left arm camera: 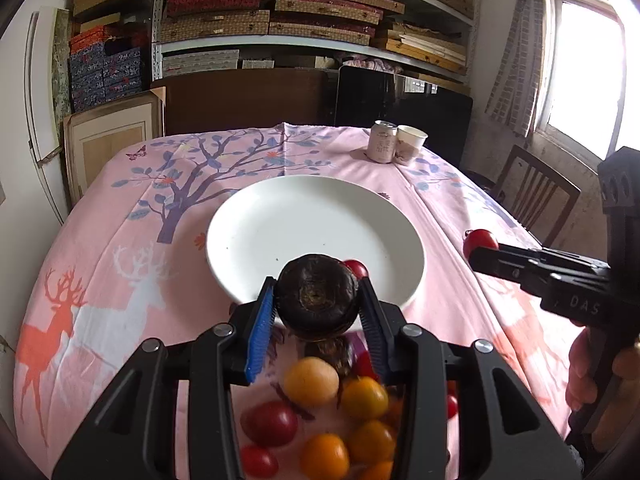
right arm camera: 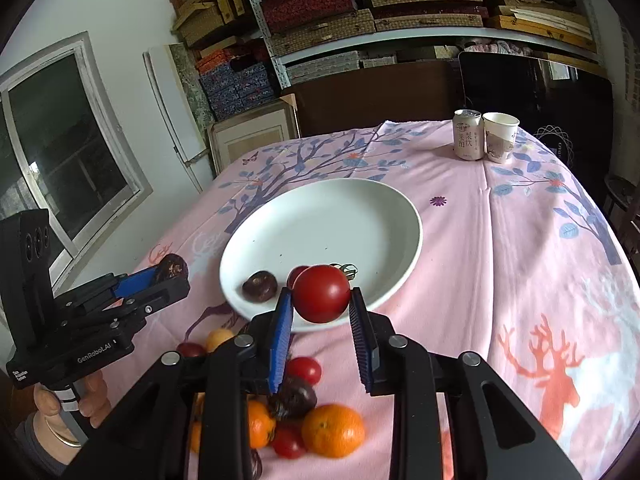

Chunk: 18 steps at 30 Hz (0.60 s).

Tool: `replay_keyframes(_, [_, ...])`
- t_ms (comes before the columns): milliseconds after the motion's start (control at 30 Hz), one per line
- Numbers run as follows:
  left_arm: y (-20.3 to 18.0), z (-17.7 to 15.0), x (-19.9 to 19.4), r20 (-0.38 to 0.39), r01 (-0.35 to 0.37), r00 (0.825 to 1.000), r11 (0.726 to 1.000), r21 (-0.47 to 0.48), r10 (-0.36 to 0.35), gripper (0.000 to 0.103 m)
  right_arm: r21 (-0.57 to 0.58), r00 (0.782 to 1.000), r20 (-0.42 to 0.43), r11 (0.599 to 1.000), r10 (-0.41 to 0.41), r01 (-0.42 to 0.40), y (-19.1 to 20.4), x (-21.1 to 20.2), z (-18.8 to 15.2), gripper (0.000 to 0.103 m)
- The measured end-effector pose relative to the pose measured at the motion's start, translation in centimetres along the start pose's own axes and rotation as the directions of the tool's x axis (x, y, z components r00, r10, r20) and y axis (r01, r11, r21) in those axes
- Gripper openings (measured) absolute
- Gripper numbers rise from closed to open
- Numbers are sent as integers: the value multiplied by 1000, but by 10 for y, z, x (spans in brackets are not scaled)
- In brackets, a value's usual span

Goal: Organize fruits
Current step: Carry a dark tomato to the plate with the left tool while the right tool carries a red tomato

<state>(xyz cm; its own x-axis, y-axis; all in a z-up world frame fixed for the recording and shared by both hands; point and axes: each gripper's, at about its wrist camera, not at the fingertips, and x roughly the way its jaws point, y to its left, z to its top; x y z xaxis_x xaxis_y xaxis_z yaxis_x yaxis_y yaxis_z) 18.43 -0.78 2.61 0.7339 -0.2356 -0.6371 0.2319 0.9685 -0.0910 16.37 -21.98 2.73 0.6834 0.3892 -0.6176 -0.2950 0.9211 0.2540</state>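
The left gripper [left arm camera: 318,300] clamped a dark fruit [left arm camera: 317,294]; the right gripper [right arm camera: 322,300] clamped a tomato [right arm camera: 322,293], both above the plate [right arm camera: 340,216].

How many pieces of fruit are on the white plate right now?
2: a dark brown fruit and a red tomato beside it, both near the plate's front edge. The held tomato may hide more.

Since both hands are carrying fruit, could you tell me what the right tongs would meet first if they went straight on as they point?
Probably the white plate, near its front rim beyond the held red tomato; depth is uncertain.
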Motion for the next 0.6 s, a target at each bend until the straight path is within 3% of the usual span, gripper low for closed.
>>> replay_keyframes(200, [13,30,74,-135,-2,991,1000,-29,-2,40,20,997,-69,999,-47,48,-8,56,21,31])
replay_keyframes(233, [14,29,81,-148,-8,989,1000,-30,4,42,26,996,-76,998,-47,49,-9,59,21,34])
replay_keyframes(267, [16,28,85,-149,-21,989,999,-32,16,46,34,996,-78,998,-47,50,-9,61,21,48])
replay_keyframes(333, [18,25,81,-121,-38,992,999,-37,34,64,40,997,-49,998,-54,56,-10,55,19,55])
replay_keyframes(467, [16,13,52,-65,-50,997,999,-8,50,68,15,997,-28,998,-67,68,-6,37,7,55])
replay_keyframes(600, [8,-15,18,-59,-47,997,999,23,48,68,10,998,-23,998,-57,57,-3,15,-19,55])
